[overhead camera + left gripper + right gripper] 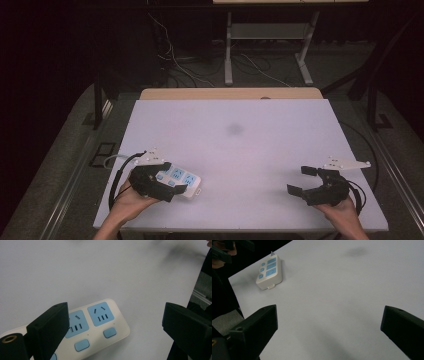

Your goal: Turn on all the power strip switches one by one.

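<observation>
A white power strip (181, 181) with blue sockets and blue buttons lies flat near the front left of the white table top (240, 150). My left gripper (162, 182) hovers over the strip's left end with its jaws spread wide. In the left gripper view the strip (100, 322) lies under and between the jaws of my left gripper (116, 312), and neither pad presses on it. My right gripper (301, 180) rests at the front right, open and with nothing in it. In the right gripper view, my right gripper (329, 312) points across bare table towards the strip (270, 271).
A faint dark smudge (234, 130) marks the table's middle back. A wooden edge (230, 93) borders the far side. Behind it, cables (180, 65) and the white legs of a desk (228, 55) stand on the floor. The person's other hand and gripper (224, 250) sit beyond the strip.
</observation>
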Available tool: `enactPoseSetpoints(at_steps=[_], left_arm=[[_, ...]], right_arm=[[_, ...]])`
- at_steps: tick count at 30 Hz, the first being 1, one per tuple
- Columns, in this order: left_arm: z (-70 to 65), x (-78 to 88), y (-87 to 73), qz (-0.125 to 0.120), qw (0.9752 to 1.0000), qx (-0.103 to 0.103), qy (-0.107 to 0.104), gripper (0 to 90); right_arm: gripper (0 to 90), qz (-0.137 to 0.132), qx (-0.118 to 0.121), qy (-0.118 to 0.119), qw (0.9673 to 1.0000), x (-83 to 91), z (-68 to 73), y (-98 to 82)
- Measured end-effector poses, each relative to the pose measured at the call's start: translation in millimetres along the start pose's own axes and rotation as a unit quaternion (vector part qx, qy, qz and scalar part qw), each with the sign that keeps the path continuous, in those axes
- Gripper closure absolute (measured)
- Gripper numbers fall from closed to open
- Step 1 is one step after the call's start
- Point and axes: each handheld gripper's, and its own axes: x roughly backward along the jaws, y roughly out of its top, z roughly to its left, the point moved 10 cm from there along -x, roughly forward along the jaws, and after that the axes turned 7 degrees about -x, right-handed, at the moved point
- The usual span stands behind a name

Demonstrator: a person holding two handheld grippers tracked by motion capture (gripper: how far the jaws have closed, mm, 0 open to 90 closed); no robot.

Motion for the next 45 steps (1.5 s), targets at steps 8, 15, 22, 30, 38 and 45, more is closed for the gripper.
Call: enactPoseSetpoints(at_steps=[8, 15, 22, 30, 38, 45], left_arm=[[-4.4, -7.1, -2.4, 0.026, 0.9995, -0.016, -0.013, 11.0], [-6.7, -12.1, -7.5, 0.046, 0.9982, -0.031, -0.021, 18.2], [-3.5, -13.5, -9.4, 0.054, 0.9977, -0.041, -0.006, 42.5], [0.7, -17.1, -13.0, 0.067, 0.9971, -0.034, -0.008, 86.3], [-0.4, -23.1, -17.8, 0.084, 0.9956, -0.038, -0.014, 89.0], [0.2, -27.3, -22.6, 0.093, 0.9948, -0.034, -0.021, 89.0]], right_arm=[[0.7, 0.001, 0.0, 0.001, 1.0, -0.2, 0.0, -0.4], [0.8, 0.004, 0.001, 0.0, 1.0, -1.0, 0.0, -1.2], [0.8, 0.01, 0.002, -0.001, 0.9999, -2.3, 0.1, -2.8], [0.7, 0.006, 0.001, -0.004, 1.0, -1.2, -1.2, -1.7], [0.8, 0.008, 0.002, -0.004, 1.0, -1.6, -1.2, -2.1], [0.7, 0.008, 0.003, -0.004, 1.0, -1.8, -1.2, -2.4]])
